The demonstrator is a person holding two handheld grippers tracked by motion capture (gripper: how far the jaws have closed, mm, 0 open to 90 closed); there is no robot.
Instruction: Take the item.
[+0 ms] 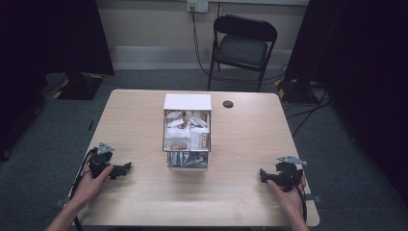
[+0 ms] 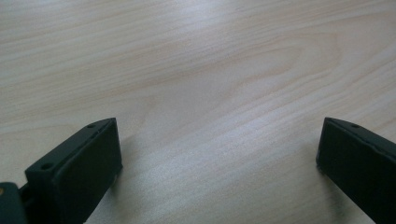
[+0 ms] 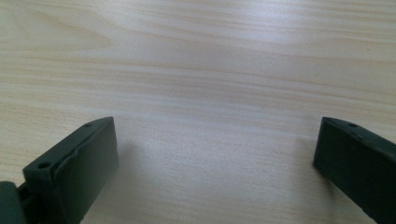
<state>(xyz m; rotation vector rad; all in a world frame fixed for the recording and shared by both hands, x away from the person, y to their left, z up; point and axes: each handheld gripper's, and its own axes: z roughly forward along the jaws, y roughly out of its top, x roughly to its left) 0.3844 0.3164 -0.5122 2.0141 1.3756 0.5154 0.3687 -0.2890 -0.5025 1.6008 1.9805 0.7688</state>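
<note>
A small drawer unit (image 1: 187, 130) with a white top stands at the middle of the light wood table (image 1: 144, 192). Its two drawers are pulled out toward me and hold several wrapped packets (image 1: 186, 126). My left gripper (image 1: 126, 168) rests on the table at the front left, held by a hand, and points right toward the unit. In the left gripper view my left gripper (image 2: 219, 154) stands open over bare wood. My right gripper (image 1: 262, 175) rests at the front right, pointing left. In the right gripper view my right gripper (image 3: 217, 154) is open with nothing between its fingers.
A dark round cable hole (image 1: 228, 104) sits in the table behind and to the right of the unit. A black folding chair (image 1: 243, 45) stands beyond the far edge. Cables (image 1: 308, 115) trail over the floor at the right.
</note>
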